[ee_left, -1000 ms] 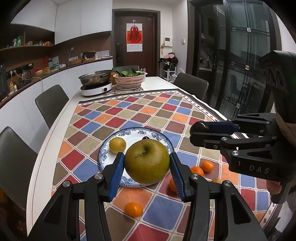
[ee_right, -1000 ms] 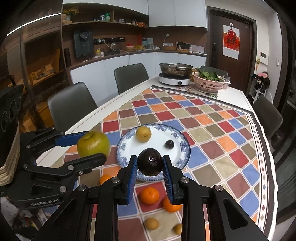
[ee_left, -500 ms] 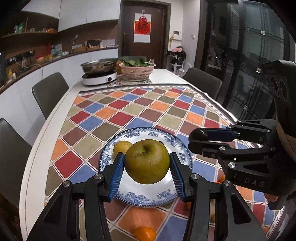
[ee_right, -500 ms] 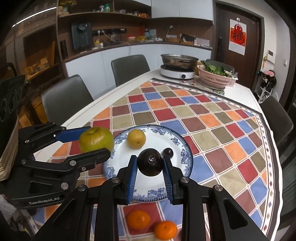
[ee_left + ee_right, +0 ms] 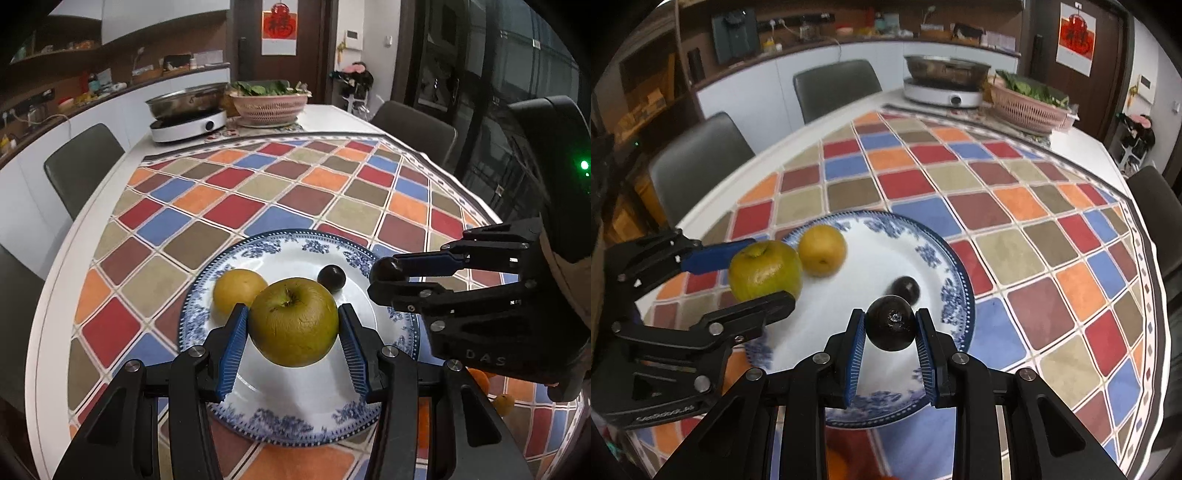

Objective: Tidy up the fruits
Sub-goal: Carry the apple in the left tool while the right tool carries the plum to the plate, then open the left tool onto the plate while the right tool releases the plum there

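Note:
My left gripper (image 5: 292, 334) is shut on a large green apple (image 5: 293, 322) and holds it over the blue-and-white plate (image 5: 295, 424); the apple also shows in the right wrist view (image 5: 764, 269). My right gripper (image 5: 890, 328) is shut on a dark round fruit (image 5: 890, 323) above the plate's near right part (image 5: 956, 284). A yellow fruit (image 5: 236, 290) (image 5: 822, 251) and a small dark fruit (image 5: 331, 278) (image 5: 907, 288) lie on the plate. The right gripper shows in the left wrist view (image 5: 384, 275).
Small oranges (image 5: 480, 382) lie on the checkered cloth (image 5: 258, 195) beside the plate, partly hidden by the grippers. A hotpot cooker (image 5: 188, 120) and a pink basket of greens (image 5: 269, 105) stand at the table's far end. Chairs (image 5: 698, 162) surround the table.
Both grippers have moved forward and down over the plate, each still holding its fruit. The loose oranges have slipped below and behind the grippers.

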A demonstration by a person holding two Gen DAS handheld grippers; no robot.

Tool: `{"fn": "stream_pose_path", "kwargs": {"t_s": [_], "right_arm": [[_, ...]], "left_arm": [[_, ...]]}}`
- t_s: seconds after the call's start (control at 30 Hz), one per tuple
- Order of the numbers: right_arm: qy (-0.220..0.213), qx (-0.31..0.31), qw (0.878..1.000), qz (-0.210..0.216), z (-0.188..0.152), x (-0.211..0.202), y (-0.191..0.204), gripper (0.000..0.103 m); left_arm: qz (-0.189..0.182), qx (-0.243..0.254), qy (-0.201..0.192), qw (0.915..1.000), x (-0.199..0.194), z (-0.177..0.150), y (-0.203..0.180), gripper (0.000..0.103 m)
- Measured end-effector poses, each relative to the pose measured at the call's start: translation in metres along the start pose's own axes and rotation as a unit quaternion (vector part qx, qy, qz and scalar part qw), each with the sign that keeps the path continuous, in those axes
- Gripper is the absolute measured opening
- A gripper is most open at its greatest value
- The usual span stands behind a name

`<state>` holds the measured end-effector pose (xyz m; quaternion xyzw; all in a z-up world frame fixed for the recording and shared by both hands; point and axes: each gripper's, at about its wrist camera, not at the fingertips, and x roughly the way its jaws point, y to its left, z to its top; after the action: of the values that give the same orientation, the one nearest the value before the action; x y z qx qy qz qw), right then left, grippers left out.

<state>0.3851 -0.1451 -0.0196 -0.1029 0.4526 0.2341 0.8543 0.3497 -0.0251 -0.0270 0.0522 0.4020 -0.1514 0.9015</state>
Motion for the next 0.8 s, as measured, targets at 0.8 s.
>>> {"fn": "stream_pose_path", "kwargs": {"t_s": [0.8], "right_arm": [[0.036,0.029,0.999,0.015,-0.011,0.034,-0.023,0.035]], "left_arm": [[0.024,-0.013,0.024,0.9993,0.022,0.009,0.006,0.058]]}}
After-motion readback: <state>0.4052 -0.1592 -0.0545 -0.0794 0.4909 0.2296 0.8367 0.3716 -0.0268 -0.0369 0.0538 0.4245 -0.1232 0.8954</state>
